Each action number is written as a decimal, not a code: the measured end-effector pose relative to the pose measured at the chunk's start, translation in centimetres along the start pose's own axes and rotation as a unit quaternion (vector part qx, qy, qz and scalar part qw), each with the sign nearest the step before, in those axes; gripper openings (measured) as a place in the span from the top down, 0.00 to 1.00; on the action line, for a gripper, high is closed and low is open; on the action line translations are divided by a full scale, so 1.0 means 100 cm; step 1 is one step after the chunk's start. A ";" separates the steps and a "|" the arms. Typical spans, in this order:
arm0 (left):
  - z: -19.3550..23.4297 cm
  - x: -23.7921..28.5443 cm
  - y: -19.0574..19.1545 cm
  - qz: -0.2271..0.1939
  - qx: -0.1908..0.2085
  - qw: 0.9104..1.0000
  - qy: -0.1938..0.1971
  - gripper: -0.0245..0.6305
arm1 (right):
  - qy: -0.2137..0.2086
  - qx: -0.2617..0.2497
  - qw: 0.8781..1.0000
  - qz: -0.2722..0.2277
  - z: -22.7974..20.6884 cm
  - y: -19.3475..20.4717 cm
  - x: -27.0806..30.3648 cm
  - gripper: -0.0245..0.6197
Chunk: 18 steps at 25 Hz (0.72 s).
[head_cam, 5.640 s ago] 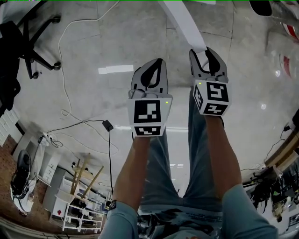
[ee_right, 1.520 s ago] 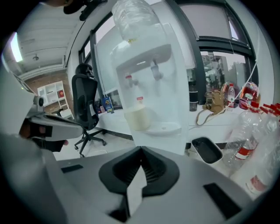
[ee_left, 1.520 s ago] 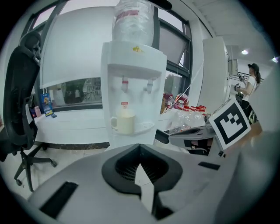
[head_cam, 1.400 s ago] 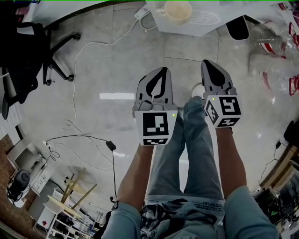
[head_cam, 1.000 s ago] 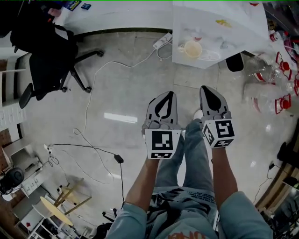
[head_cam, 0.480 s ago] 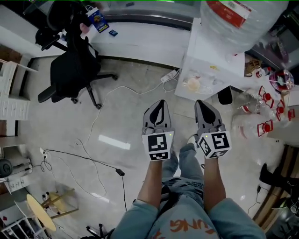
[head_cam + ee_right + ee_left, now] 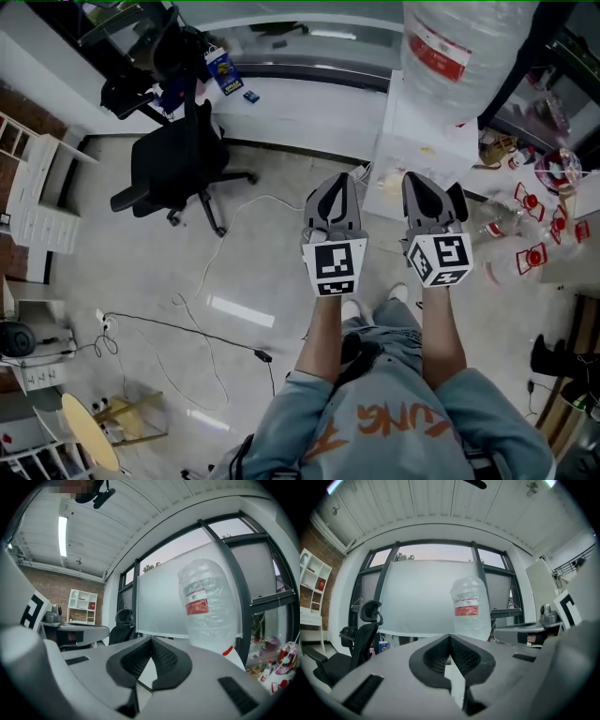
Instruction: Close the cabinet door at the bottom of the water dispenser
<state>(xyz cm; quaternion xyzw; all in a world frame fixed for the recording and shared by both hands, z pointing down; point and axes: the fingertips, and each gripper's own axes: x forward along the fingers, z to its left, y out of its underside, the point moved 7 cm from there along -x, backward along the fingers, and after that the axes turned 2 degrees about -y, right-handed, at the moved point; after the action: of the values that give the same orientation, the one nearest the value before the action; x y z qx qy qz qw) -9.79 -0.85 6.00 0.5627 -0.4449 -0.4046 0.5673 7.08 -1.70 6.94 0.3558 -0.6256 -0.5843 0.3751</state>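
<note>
Water dispenser (image 7: 412, 127): upright, just beyond both grippers and a little right; its bottom cabinet door is low down, hidden from here.
Right gripper (image 7: 415, 180): the nearer one, jaws together, holding nothing.
Left gripper (image 7: 341, 180): alongside, jaws together, holding nothing.

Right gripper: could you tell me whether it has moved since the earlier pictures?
Yes: the right gripper rose from floor height to level with the dispenser's bottle.
</note>
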 end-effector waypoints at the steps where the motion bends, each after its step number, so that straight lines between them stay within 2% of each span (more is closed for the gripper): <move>1: 0.002 0.000 -0.005 -0.005 0.003 1.000 0.000 0.95 | -0.002 -0.007 1.000 -0.005 0.000 -0.007 0.001 0.92; 10: 0.011 0.000 -0.025 -0.042 0.005 0.999 0.011 0.95 | 0.003 -0.043 0.999 -0.018 0.004 -0.030 0.000 0.92; 18: 0.006 0.006 -0.031 -0.050 0.003 0.999 0.021 0.95 | 0.014 -0.061 0.998 -0.017 -0.002 -0.036 -0.002 0.92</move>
<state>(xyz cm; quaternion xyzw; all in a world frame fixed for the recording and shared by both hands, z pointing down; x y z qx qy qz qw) -10.08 -1.66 2.96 0.5941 -0.4054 -0.4191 0.5541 7.42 -1.85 3.33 0.3512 -0.5771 -0.6227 0.3948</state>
